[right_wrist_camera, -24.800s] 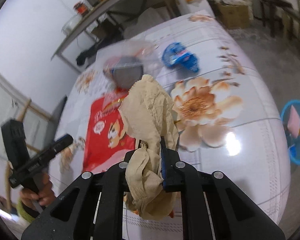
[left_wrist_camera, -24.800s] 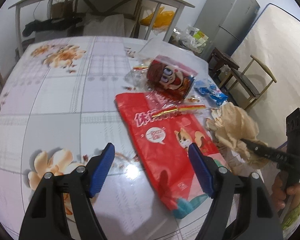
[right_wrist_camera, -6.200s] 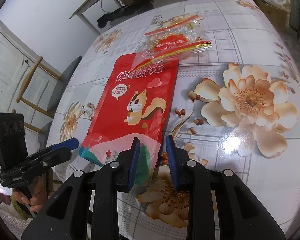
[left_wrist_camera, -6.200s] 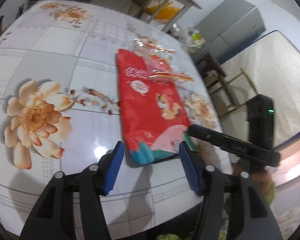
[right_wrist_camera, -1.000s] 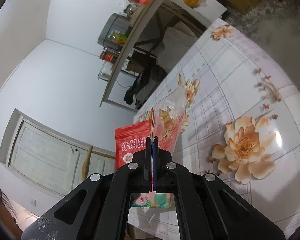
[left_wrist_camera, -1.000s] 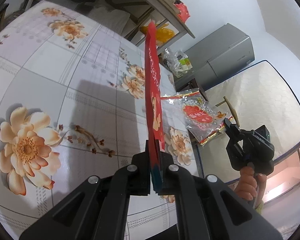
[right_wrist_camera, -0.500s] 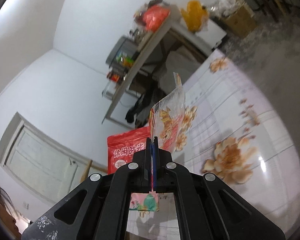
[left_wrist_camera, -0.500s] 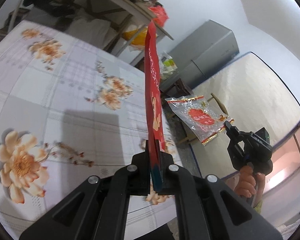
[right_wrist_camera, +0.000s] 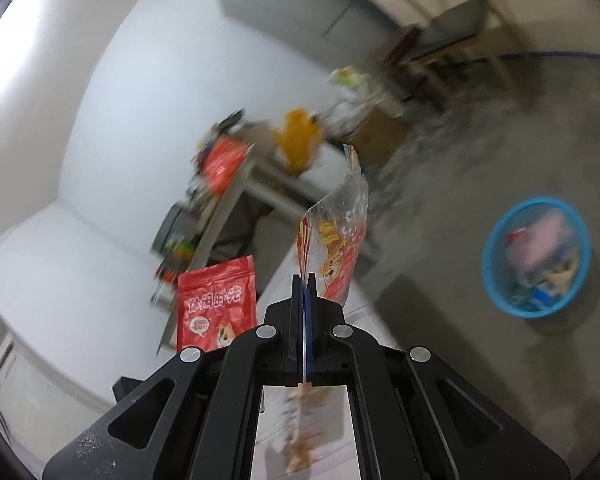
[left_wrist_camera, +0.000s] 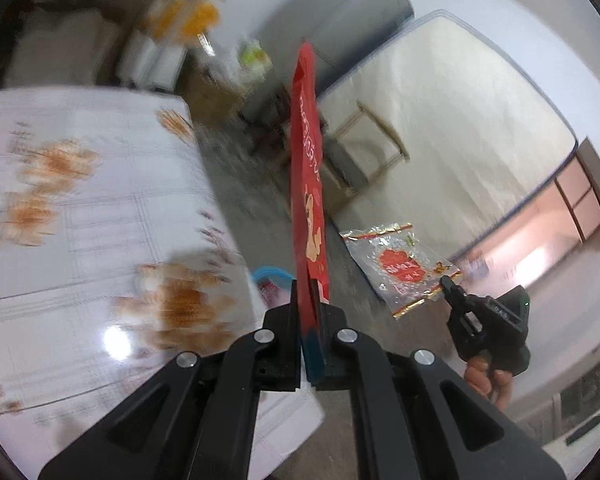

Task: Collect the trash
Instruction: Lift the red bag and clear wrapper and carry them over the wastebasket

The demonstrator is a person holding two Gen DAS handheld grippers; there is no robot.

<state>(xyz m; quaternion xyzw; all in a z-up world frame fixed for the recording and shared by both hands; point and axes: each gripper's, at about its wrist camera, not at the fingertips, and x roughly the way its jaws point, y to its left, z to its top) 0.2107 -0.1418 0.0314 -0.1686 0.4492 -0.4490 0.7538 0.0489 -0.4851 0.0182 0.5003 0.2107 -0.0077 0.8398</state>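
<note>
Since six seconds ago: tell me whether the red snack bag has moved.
Yes. The red snack bag has left the table, lifted on edge in the shut left claw, now swung beyond the table's edge.

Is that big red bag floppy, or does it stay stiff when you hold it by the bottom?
Probably fairly stiff: the red bag, pinched at its bottom edge by the left gripper, stands straight up without drooping. It looks flat and empty, so likely very light. The clear wrapper in the right gripper curls at its top, so it seems floppier.

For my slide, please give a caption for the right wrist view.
Right tool carries clear wrapper toward blue bin.
</note>
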